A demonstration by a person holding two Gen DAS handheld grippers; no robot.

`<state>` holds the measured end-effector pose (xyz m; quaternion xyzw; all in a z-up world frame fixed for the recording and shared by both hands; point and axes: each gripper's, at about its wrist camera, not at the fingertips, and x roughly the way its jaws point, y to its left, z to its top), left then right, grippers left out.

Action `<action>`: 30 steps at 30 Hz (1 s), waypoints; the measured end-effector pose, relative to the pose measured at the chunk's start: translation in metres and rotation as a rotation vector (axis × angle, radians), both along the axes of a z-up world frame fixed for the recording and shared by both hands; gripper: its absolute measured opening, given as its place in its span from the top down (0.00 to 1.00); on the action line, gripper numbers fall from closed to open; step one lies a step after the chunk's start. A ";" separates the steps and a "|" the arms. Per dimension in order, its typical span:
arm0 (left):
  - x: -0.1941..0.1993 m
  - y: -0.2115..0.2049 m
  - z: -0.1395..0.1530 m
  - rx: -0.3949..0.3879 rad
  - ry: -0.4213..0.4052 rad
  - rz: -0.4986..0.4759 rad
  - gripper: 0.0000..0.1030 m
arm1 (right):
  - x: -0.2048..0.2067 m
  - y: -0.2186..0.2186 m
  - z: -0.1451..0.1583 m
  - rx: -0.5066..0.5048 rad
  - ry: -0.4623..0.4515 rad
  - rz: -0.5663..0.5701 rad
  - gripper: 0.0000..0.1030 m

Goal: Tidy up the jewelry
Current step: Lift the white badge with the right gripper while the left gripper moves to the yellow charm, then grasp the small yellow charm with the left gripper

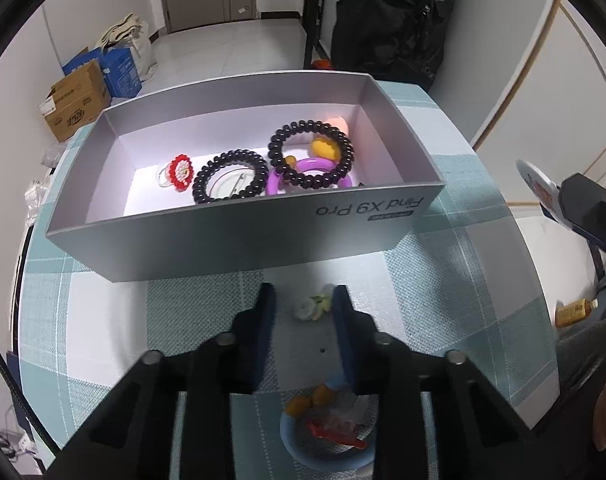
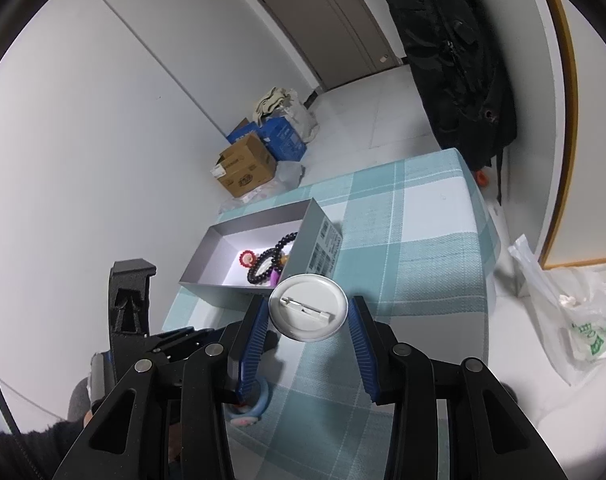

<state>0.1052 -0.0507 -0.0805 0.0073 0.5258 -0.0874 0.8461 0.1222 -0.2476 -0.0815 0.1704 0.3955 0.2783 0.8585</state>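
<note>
A grey phone box stands open on the checked tablecloth and holds two black bead bracelets, a red flower piece and a purple ring. My left gripper is open low over the cloth in front of the box, with a small pale flower piece between its fingers. A blue ring with orange and red bits lies under it. My right gripper is shut on a round white pin badge, held above the table right of the box. The badge also shows in the left wrist view.
The checked tablecloth covers a small table. Cardboard and blue boxes sit on the floor by the wall. A black bag hangs past the far table edge. A plastic bag lies on the floor at right.
</note>
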 end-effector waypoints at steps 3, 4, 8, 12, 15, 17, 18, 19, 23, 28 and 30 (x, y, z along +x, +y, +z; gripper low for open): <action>0.002 -0.004 0.001 0.002 0.002 -0.015 0.87 | 0.000 -0.002 -0.002 -0.001 0.005 -0.002 0.61; 0.001 -0.004 0.001 0.001 0.001 -0.016 0.87 | 0.000 -0.003 -0.002 0.002 0.007 -0.005 0.61; -0.001 -0.004 0.001 0.003 0.001 -0.018 0.88 | 0.000 -0.006 -0.001 0.012 0.005 -0.011 0.61; -0.003 -0.003 0.001 -0.001 0.006 -0.022 0.88 | -0.001 -0.005 -0.001 0.007 0.002 -0.005 0.61; -0.007 0.002 0.004 -0.019 0.007 -0.020 0.88 | -0.001 -0.003 -0.002 0.005 0.005 -0.003 0.61; -0.010 0.005 0.006 -0.029 0.005 -0.020 0.88 | -0.001 -0.003 -0.003 0.011 0.009 -0.004 0.61; -0.011 0.006 0.007 -0.033 0.001 -0.019 0.88 | -0.001 -0.003 -0.002 0.012 0.010 -0.004 0.61; -0.012 0.008 0.008 -0.037 -0.002 -0.020 0.88 | -0.001 -0.002 -0.002 0.013 0.011 -0.003 0.61; -0.015 0.014 0.020 -0.052 -0.031 -0.019 0.88 | -0.004 0.006 0.001 0.008 -0.002 0.010 0.61; -0.018 0.023 0.040 -0.102 -0.086 -0.012 0.88 | -0.007 0.026 0.008 0.009 -0.034 0.057 0.61; -0.018 0.026 0.047 -0.114 -0.109 -0.012 0.88 | -0.009 0.037 0.011 -0.003 -0.055 0.085 0.61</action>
